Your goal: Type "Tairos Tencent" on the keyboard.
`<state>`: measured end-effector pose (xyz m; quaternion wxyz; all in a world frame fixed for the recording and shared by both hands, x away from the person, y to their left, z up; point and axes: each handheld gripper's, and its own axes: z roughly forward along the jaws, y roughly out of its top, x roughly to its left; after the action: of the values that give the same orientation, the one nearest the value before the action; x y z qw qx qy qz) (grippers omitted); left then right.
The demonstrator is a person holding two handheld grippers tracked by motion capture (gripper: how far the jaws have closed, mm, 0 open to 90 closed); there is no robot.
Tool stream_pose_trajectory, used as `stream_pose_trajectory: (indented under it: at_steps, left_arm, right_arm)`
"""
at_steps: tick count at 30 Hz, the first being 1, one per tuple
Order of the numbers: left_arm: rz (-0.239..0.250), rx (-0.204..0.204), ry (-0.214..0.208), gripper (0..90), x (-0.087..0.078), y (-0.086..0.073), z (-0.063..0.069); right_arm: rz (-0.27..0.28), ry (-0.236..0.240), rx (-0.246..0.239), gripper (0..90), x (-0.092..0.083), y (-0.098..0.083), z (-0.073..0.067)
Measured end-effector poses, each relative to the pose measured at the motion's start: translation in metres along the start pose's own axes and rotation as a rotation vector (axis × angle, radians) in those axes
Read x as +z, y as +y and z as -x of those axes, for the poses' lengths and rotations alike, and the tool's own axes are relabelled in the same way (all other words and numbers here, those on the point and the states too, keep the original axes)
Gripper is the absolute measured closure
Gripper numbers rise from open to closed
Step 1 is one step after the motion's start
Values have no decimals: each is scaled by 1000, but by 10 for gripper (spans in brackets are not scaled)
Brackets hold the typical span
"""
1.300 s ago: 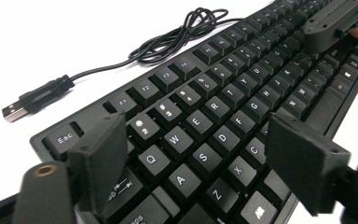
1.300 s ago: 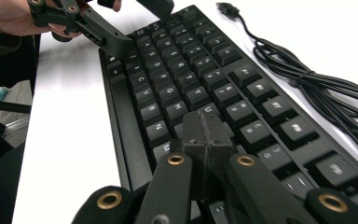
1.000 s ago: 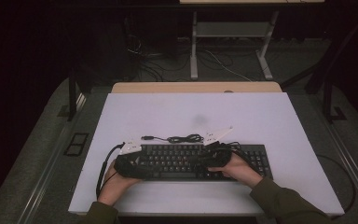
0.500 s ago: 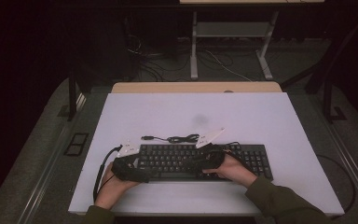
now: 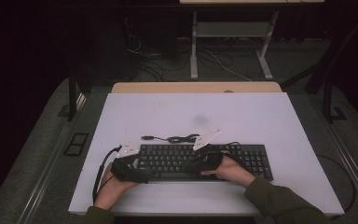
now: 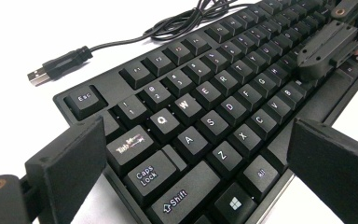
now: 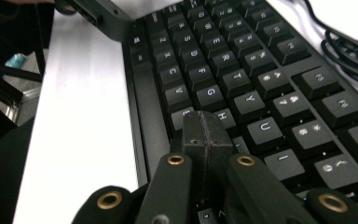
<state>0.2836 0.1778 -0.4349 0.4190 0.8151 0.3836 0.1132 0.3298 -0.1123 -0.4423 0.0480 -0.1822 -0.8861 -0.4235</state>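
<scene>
Straddling the left end of a black plastic computer keyboard (image 6: pixel 205 107), the left gripper (image 6: pixel 191 172) has its jaws apart.
Keyboard lies near the white table's (image 5: pixel 270 116) front edge; the right gripper (image 7: pixel 206 135), jaws together, tips over its middle keys.

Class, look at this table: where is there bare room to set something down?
Free: the table behind the keyboard to the far edge, and right of it. Crowded: the cable just behind the keyboard, and the front, where both hands work.
</scene>
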Motion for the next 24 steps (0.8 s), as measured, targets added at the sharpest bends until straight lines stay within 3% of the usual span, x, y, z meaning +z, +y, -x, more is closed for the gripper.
stream_pose_trajectory:
  at_steps: [12,24]
  left_arm:
    - [1,9,1,46,0,0,0]
    - [21,15,-4,91,-1,3,0]
  right_arm:
    - [-3,0,-5,893,0,0,0]
    - [34,-15,9,859,-10,1,3]
